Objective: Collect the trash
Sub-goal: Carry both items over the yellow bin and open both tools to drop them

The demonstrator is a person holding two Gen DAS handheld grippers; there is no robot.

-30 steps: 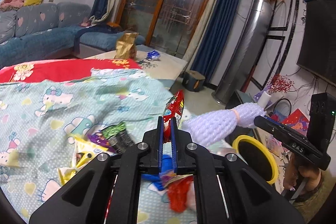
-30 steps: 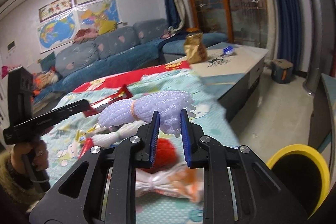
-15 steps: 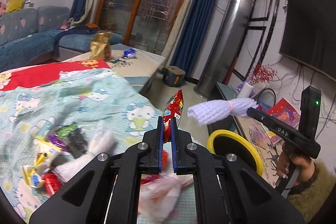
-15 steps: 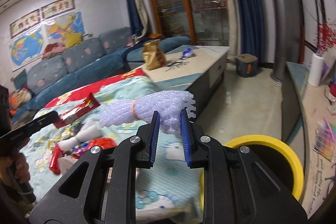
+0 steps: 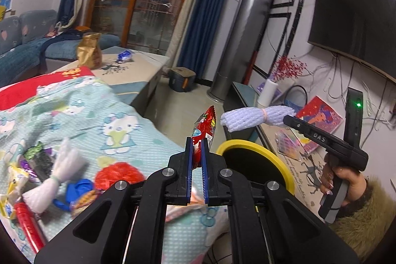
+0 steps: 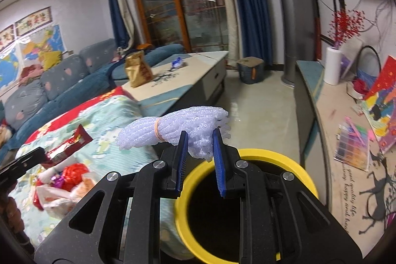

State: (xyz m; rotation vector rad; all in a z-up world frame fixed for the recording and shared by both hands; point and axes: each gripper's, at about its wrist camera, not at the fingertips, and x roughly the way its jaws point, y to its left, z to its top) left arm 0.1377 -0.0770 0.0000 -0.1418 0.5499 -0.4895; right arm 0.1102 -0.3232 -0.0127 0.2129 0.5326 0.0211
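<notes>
Red snack wrapper (image 5: pixel 205 128) clenched in left claw (image 5: pixel 197 155); right claw (image 6: pixel 199 152) grasps white foam net bundle (image 6: pixel 178 129) above yellow-rimmed black bin (image 6: pixel 300 171).

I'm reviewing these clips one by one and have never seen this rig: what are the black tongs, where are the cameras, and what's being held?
They are hand-held two-finger grippers, one per hand, each with a camera looking along its fingers. The left gripper is shut on a red snack wrapper. The right gripper is shut on a white foam net sleeve tied with a rubber band, near a yellow-rimmed black bin. More wrappers lie on the cartoon-print cloth.
</notes>
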